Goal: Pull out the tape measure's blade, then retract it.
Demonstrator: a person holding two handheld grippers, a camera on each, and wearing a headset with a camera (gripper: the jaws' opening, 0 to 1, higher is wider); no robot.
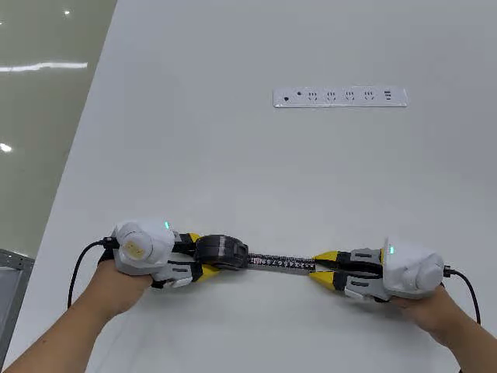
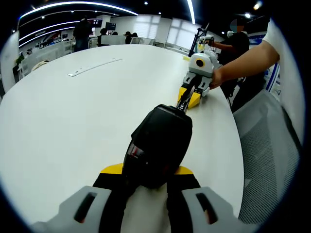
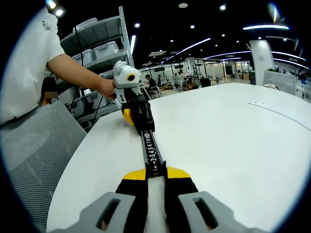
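Observation:
A black tape measure case (image 1: pixel 221 252) sits low over the white table (image 1: pixel 256 171), held between the yellow-tipped jaws of my left gripper (image 1: pixel 198 255). In the left gripper view the case (image 2: pixel 158 144) fills the space between the jaws of the left gripper (image 2: pixel 146 171). A short length of black blade with white numbers (image 1: pixel 281 262) runs from the case to my right gripper (image 1: pixel 320 266), which is shut on the blade's end. The right gripper view shows the blade (image 3: pixel 151 150) leading from the right gripper (image 3: pixel 155 172) back to the case (image 3: pixel 143 118).
A white power strip (image 1: pixel 339 96) lies flat at the far middle of the table. The table's left edge (image 1: pixel 74 163) drops to a glossy floor. A mesh chair (image 3: pixel 39 145) and the person's body stand close behind the near edge. Metal shelving (image 3: pixel 97 48) stands farther back.

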